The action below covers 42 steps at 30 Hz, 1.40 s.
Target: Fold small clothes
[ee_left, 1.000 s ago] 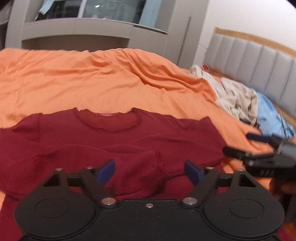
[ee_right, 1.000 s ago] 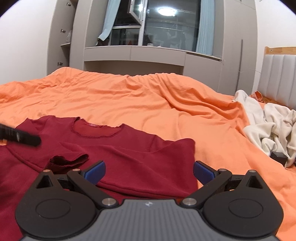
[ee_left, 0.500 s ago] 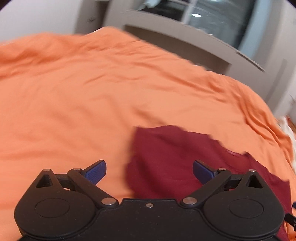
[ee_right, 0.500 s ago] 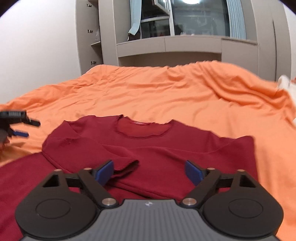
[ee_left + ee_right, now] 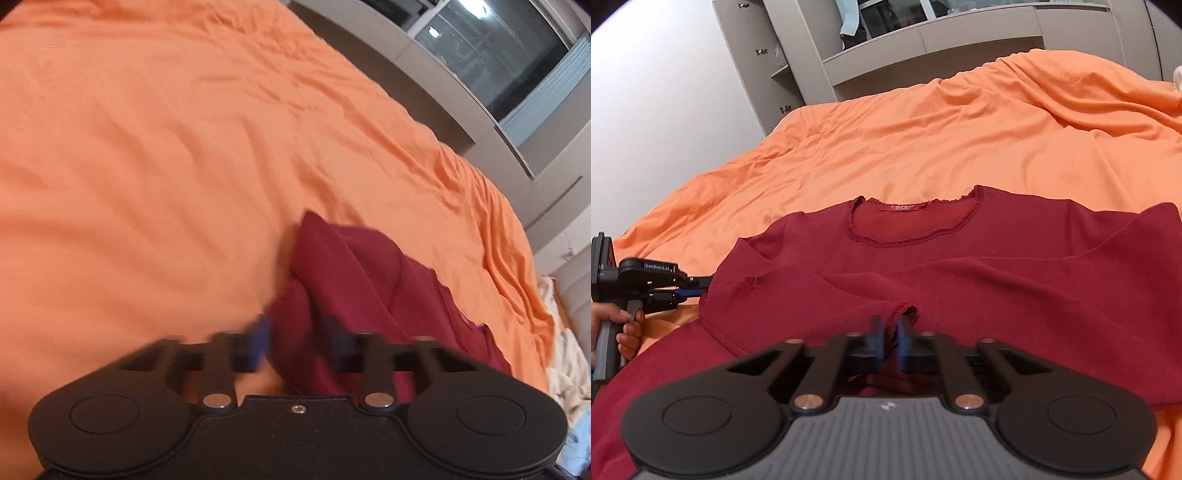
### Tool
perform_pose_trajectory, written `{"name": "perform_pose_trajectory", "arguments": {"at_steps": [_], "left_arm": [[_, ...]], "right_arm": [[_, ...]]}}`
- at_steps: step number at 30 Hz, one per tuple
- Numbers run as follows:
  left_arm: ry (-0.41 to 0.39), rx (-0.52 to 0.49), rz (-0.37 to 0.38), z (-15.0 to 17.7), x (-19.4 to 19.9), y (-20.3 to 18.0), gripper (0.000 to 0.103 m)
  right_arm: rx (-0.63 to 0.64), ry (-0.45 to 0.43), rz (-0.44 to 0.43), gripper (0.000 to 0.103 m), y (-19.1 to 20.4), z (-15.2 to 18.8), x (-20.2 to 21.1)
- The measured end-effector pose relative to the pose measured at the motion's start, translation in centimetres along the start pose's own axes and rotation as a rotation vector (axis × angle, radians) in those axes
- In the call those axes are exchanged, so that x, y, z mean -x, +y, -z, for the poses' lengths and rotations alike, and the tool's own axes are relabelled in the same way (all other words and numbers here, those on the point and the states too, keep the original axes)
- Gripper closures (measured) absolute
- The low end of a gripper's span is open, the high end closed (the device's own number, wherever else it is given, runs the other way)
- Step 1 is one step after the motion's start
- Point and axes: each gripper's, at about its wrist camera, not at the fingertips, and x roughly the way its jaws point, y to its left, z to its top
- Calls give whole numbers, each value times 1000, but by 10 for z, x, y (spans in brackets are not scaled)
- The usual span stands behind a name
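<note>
Dark red shirt (image 5: 960, 266) lies spread front-up on the orange bedsheet (image 5: 923, 140), neckline and label toward the far side, one sleeve folded in across the chest.

Right gripper (image 5: 891, 345): fingers nearly together, thin gap between the blue pads, frilled sleeve cuff (image 5: 903, 314) sits right at the tips. Looks clenched on the cuff edge, but the tips are motion-blurred, so contact isn't certain.

Left gripper (image 5: 297, 341): jaws partly closed, with a bunched fold of the shirt's left edge (image 5: 354, 277) between them. Right pad is against fabric, left pad is just beside it over the sheet. Blur is heavy here; can't tell if I'm actually gripping. From the right wrist camera it sits low at the shirt's shoulder edge, tips at the fabric.

Pile of pale clothes (image 5: 565, 354) at the far right edge of the bed.
</note>
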Motion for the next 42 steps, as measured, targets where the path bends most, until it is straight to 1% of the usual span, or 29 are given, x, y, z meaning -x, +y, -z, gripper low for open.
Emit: {"name": "perform_pose_trajectory", "arguments": {"at_steps": [1,4,6,9,11,12,14,15,17,18,21,22,25,28,31,35,37,42], "left_arm": [[-4,-4,-2,1,-1,-1,89],[-24,7,7,1,3,-1,98],[-55,24,-11,2,7,0,100],[-118,69,-24,3,21,2,101],[-126,70,-44,5,24,1,101],[-118,67,-60,6,23,0,101],[-99,84,-86,9,21,3,101],[-97,109,-84,10,21,7,101],[-104,176,-72,10,24,17,101],[-106,195,-64,12,26,20,101],[-120,197,-61,15,31,19,101],[-123,196,-57,16,32,19,101],[-114,177,-63,18,30,19,101],[-110,180,-65,20,29,21,101],[-116,190,-53,20,29,22,101],[-117,194,-48,21,29,23,101],[-118,194,-48,21,29,23,101],[-120,211,-34,21,31,26,101]], "right_arm": [[-5,-5,4,103,-1,0,1],[-12,-21,53,103,-1,0,6],[-11,-30,88,103,-2,0,10],[-3,-25,86,103,-4,1,10],[11,-7,78,102,-2,2,6],[11,2,69,101,-1,2,4],[5,8,54,96,0,3,2],[5,9,53,94,0,3,2],[2,7,47,79,1,3,2],[0,7,44,77,0,3,2],[-4,6,44,74,-1,3,1],[0,3,48,72,0,2,2],[71,-21,68,59,10,-2,6],[128,-41,48,56,26,-16,1],[143,-31,-14,54,52,-38,-24],[248,12,-134,53,110,-63,-81],[275,43,-187,53,137,-72,-109],[251,127,-289,53,188,-92,-178]]}}
